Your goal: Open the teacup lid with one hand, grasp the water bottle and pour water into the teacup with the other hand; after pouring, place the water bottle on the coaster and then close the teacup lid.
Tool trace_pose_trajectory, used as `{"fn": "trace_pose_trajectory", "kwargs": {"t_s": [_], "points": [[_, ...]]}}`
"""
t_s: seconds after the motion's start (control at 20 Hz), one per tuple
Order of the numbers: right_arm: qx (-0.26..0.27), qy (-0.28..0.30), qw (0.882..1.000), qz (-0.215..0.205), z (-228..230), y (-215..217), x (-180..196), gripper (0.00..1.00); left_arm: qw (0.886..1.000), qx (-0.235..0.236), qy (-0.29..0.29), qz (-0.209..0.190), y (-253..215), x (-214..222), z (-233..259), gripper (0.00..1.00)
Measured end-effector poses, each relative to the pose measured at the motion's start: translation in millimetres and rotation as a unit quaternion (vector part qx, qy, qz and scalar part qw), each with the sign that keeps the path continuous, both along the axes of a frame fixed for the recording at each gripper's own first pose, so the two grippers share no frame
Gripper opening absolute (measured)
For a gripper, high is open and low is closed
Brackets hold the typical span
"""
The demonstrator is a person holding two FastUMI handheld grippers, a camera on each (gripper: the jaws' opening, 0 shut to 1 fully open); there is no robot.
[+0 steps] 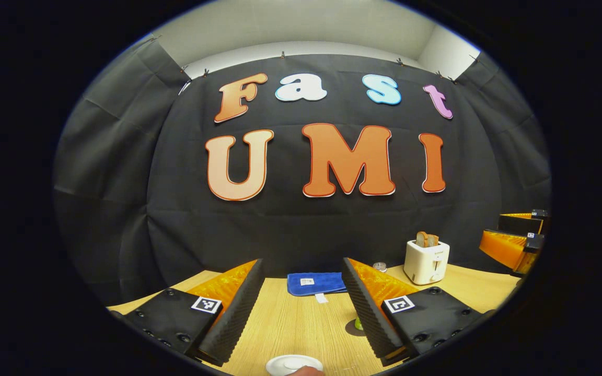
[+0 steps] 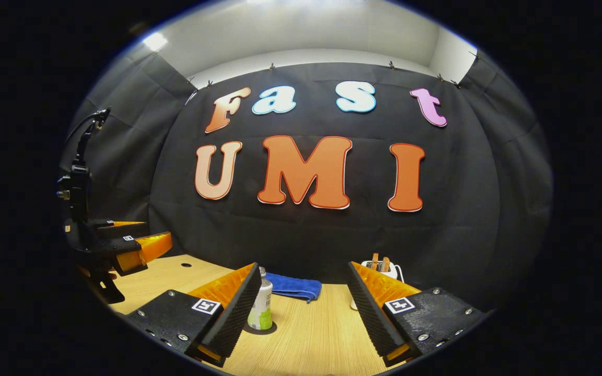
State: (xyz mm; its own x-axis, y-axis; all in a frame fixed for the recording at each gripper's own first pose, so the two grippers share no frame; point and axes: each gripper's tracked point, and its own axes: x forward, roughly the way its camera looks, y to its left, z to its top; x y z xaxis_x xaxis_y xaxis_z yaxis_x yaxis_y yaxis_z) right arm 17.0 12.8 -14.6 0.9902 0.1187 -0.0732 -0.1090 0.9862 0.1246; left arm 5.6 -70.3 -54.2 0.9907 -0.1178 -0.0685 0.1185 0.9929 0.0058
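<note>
In the left gripper view, the left gripper point(image 1: 303, 297) hovers over the table point(image 1: 301, 324) with its jaws wide apart and nothing between them. Below its fingers, at the near edge, sits a round white lid point(image 1: 294, 364), probably the teacup's; the cup beneath is hidden. It is likely ceramic, so hard, smooth, light and breakable, and is best pinched by a central knob and lifted straight up. Beyond lie a blue cloth point(image 1: 315, 283) and, to the right, a toaster point(image 1: 426, 260). The right gripper point(image 1: 515, 240) shows at the far right.

In the right gripper view, the left gripper point(image 2: 123, 245) is at the left edge. The right gripper point(image 2: 303, 300) is also spread open and empty. The bottle point(image 2: 261, 305) stands upright just beside its left finger, partly behind it; contact cannot be told. The bottle looks like thin plastic: light, slick, and apt to dent, so a moderate grip around the mid-body suits it. The coaster cannot be made out.
</note>
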Motion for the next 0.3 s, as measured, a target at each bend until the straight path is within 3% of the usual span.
{"fn": "trace_pose_trajectory", "kwargs": {"t_s": [0.3], "points": [[-0.001,-0.004,1.0,0.002,3.0,0.5,-0.3,0.98,1.0,0.001,0.0,-0.004,-2.8,-0.4,-4.0,0.95]]}}
